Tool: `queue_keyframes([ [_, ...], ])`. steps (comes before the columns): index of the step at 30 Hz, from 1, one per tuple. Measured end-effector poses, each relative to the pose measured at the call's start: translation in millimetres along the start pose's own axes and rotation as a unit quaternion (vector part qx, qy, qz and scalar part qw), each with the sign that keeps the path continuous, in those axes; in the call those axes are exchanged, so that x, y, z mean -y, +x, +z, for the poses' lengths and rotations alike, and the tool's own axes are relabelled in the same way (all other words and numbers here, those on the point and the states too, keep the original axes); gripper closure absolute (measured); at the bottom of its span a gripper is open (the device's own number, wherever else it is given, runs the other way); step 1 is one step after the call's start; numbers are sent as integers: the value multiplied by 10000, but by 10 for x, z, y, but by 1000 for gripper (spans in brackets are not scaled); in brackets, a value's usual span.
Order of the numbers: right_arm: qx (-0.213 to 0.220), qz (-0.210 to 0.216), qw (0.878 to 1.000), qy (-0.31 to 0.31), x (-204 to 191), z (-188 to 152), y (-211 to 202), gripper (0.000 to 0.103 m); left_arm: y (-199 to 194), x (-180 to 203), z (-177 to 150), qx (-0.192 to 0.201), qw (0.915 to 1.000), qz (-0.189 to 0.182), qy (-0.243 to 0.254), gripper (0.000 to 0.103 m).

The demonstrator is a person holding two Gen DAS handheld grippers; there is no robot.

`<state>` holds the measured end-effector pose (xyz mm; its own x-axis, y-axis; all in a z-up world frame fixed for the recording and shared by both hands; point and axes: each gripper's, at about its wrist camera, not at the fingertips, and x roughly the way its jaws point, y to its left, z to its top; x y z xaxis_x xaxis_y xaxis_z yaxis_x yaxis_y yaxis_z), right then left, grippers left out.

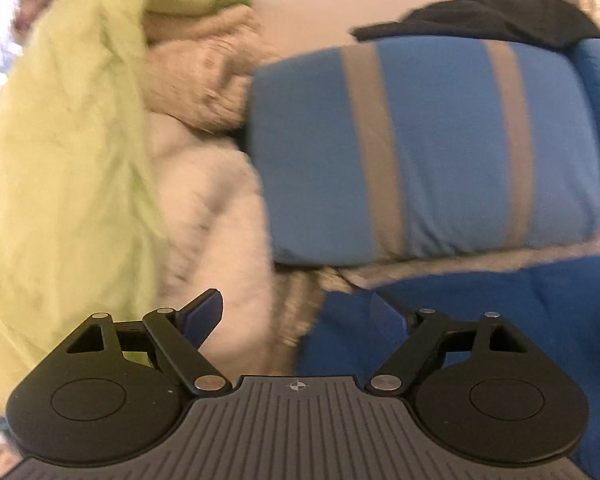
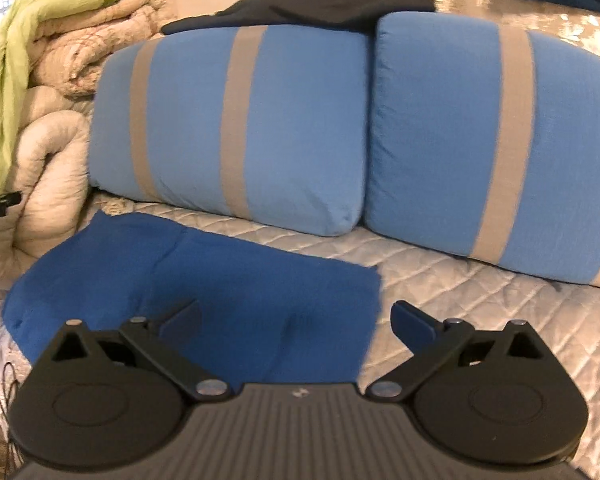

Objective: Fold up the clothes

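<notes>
Far left of the right wrist view there's a pile of bedding [image 2: 56,92], lime green sheet over beige quilts. Next over, two light blue pillows [image 2: 244,128] with grey stripes lean along the back, dark clothing [image 2: 320,4] draped on top. The blue garment [image 2: 204,276] lies flat on the quilted bed [image 2: 460,300], lower centre. Right tool [image 2: 296,320] hangs over it, spread wide, gripping nothing. Left tool [image 1: 300,316] is spread wide too, garment [image 1: 480,312] under its right finger, blurry bedding on its left.
</notes>
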<state>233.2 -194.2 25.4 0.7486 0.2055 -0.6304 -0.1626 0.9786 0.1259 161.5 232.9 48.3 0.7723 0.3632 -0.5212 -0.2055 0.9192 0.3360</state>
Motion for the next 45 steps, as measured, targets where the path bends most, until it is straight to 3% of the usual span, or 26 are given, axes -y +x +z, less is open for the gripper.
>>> queue_keyframes([
  [7, -439, -30, 9987, 244, 344, -102, -65, 0, -118, -85, -137, -370, 9936, -1051, -192, 21],
  [18, -930, 98, 9948, 414, 732, -165, -349, 0, -359, -329, -115, -921, 9751, -1950, -521, 21],
  [26, -675, -50, 9958, 624, 1251, 36, -931, 0, -537, -799, -90, -881, 9756, -1852, -780, 21],
  [36, 32, -328, 9892, 1431, 2099, 261, -1762, 0, -893, -1252, 72, -417, 9714, -1954, -1284, 21],
  [40, 143, -758, 9871, 1406, 2348, 242, -2037, 0, -1055, -1341, 107, -184, 9696, -2032, -1353, 21],
  [45, 214, -920, 9843, 1490, 2658, 116, -2333, 0, -1189, -1360, 85, -37, 9664, -2168, -1378, 21],
])
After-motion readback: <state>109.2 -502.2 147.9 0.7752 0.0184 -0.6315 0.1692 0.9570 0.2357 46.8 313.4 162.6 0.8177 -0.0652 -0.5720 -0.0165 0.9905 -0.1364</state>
